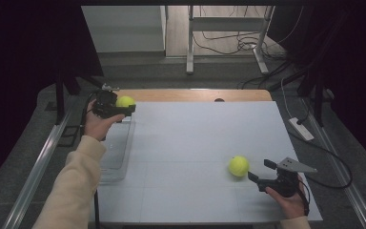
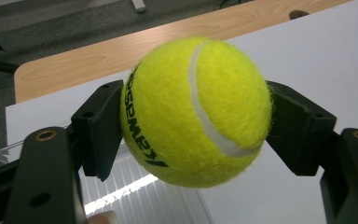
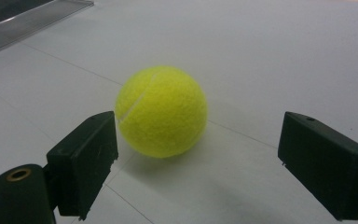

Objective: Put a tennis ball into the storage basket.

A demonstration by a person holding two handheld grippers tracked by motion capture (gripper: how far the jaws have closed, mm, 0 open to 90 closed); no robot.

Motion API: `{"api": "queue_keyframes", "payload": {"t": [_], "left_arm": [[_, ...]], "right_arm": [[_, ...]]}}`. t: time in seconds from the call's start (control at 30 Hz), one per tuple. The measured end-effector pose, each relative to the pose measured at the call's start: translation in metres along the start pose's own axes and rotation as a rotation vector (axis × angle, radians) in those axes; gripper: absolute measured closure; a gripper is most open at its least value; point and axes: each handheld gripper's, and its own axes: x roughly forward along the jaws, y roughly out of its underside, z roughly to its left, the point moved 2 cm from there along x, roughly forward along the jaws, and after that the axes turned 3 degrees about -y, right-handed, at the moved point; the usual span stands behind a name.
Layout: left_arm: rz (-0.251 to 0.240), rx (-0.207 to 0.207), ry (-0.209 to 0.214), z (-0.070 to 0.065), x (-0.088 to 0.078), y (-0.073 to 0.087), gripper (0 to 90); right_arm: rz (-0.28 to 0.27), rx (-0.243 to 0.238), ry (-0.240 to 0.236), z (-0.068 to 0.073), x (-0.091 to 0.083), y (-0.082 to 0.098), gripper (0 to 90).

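Observation:
My left gripper is shut on a yellow tennis ball and holds it in the air above the far left corner of the white table top. Its two black jaws press the ball's sides. A second yellow tennis ball lies on the table top at the near right. My right gripper stands open just to the right of it, and the ball sits a little beyond the fingertips, closer to the left jaw.
A clear plastic tray lies along the table's left edge, below the held ball. A wooden strip runs along the far edge. Cables and a power strip lie on the floor to the right.

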Motion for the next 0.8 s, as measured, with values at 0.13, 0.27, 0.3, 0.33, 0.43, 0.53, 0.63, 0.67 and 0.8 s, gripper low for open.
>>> {"api": "queue_keyframes", "payload": {"t": [0.13, 0.27, 0.3, 0.33, 0.43, 0.53, 0.63, 0.67, 0.8], "left_arm": [[-0.004, -0.011, -0.004, 0.003, -0.001, 0.001, 27.0], [-0.006, -0.015, -0.009, 0.005, -0.002, 0.001, 27.0], [-0.005, -0.017, -0.011, 0.007, -0.002, 0.002, 27.0], [-0.005, -0.019, -0.015, 0.008, -0.003, 0.002, 27.0], [-0.003, -0.029, -0.028, 0.012, -0.003, 0.003, 27.0], [-0.003, -0.038, -0.037, 0.017, -0.004, 0.004, 27.0], [-0.001, -0.045, -0.050, 0.022, -0.005, 0.004, 27.0], [-0.001, -0.047, -0.052, 0.023, -0.005, 0.003, 27.0], [-0.005, -0.056, -0.066, 0.028, -0.007, 0.004, 27.0]], "right_arm": [[0.001, -0.001, 0.000, 0.000, 0.000, 0.000, 12.2], [0.000, 0.000, 0.002, 0.000, 0.000, 0.000, 12.2], [0.000, -0.001, 0.001, 0.000, 0.000, 0.000, 12.2], [0.000, -0.001, 0.002, 0.000, -0.001, 0.000, 12.2], [0.001, -0.004, 0.003, 0.000, -0.001, 0.000, 12.2], [0.001, -0.003, 0.003, 0.000, -0.001, 0.000, 12.2], [0.001, -0.003, 0.003, 0.000, -0.001, 0.000, 12.2], [0.001, -0.003, 0.003, 0.000, -0.001, 0.000, 12.2], [0.005, -0.004, 0.004, 0.000, -0.001, 0.000, 12.2]]}}
